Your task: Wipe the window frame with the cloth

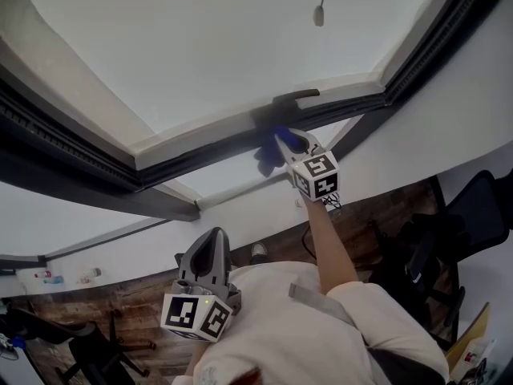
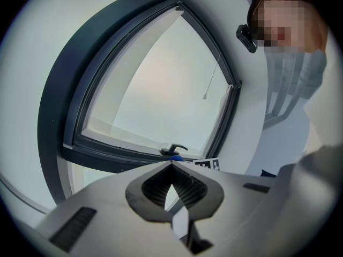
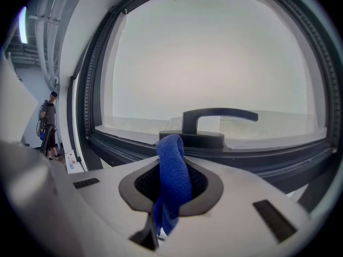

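Note:
A dark window frame (image 1: 200,155) runs across the head view, with a black handle (image 1: 293,98) on its lower rail. My right gripper (image 1: 282,141) is raised to the rail just below that handle, shut on a blue cloth (image 1: 268,156). In the right gripper view the cloth (image 3: 172,167) sticks up between the jaws, close in front of the handle (image 3: 214,118) and frame (image 3: 262,157). My left gripper (image 1: 210,249) hangs low near the torso, away from the window. Its jaws meet at the tips (image 2: 171,166), holding nothing. It faces the frame (image 2: 118,155) and handle (image 2: 174,148).
A blind cord with a pull knob (image 1: 319,13) hangs over the glass. Black office chairs stand at the right (image 1: 473,215) and lower left (image 1: 96,345) on the wooden floor. Small bottles (image 1: 50,278) lie by the left wall. Another person (image 3: 48,123) stands far left.

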A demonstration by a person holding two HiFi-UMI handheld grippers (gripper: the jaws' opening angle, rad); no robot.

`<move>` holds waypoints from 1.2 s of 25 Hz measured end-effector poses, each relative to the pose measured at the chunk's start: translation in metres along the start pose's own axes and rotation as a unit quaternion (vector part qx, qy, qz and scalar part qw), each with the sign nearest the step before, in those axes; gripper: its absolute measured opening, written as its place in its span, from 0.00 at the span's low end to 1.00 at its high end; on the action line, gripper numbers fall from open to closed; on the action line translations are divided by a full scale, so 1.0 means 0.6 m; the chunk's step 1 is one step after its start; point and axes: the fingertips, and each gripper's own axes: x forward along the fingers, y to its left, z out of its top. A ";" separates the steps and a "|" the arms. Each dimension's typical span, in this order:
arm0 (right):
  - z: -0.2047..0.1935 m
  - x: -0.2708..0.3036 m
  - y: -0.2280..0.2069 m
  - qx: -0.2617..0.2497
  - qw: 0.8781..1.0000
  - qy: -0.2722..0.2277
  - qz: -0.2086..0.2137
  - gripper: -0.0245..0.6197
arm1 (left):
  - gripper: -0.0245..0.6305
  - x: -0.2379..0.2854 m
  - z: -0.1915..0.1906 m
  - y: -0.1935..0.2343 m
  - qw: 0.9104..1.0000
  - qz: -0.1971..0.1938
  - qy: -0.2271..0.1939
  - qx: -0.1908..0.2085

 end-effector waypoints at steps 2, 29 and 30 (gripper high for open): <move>0.000 -0.001 0.000 -0.002 1.000 0.001 -0.004 0.11 | 0.05 -0.001 -0.001 0.000 1.000 0.002 0.000 -0.001; 0.048 -0.067 0.066 0.033 0.996 -0.071 0.039 0.11 | 0.04 -0.088 0.039 0.079 0.997 0.063 -0.038 0.010; 0.053 -0.089 0.080 0.037 0.995 -0.084 0.047 0.11 | 0.05 -0.094 0.040 0.086 0.997 0.063 -0.037 0.009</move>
